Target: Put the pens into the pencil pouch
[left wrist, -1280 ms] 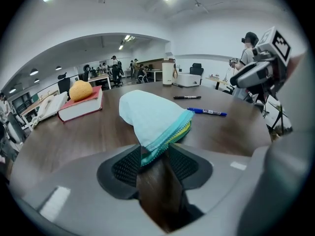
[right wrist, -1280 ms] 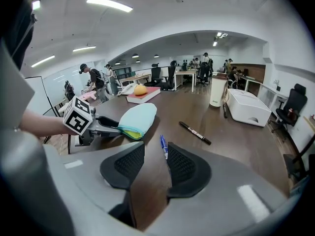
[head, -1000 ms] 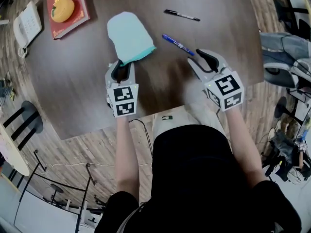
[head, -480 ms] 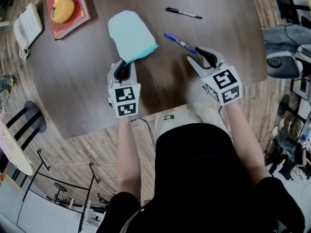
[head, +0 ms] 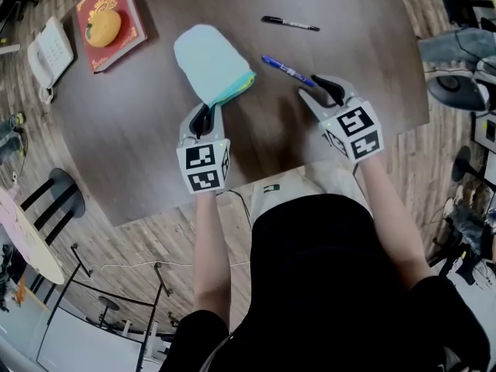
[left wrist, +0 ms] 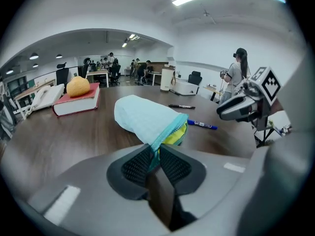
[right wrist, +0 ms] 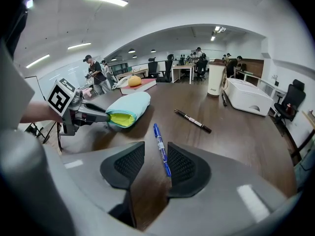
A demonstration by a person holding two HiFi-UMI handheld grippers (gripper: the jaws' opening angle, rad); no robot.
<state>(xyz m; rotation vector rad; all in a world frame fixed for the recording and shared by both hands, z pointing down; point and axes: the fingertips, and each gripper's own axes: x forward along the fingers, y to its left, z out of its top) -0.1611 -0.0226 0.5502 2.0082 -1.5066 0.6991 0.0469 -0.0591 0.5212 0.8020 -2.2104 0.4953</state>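
The left claw [left wrist: 153,151] has just been closing and pinches the teal rim of the pencil pouch [head: 208,62], which lies on the bench [head: 132,130] with its mouth agape (yellow lining showing). The right claw [right wrist: 154,154] stands spread, the near end of the blue pen [right wrist: 157,134] between its pads, not squeezed; 1 black pen [head: 290,24] lies farther off

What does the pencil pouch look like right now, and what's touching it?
The pencil pouch is soft pale-blue fabric with a teal zipper edge and yellow-green lining showing at its open mouth. It lies on the dark wooden table, mouth toward the person. The left hand-held gripper, whose jaws have just been closing, pinches the mouth's edge.
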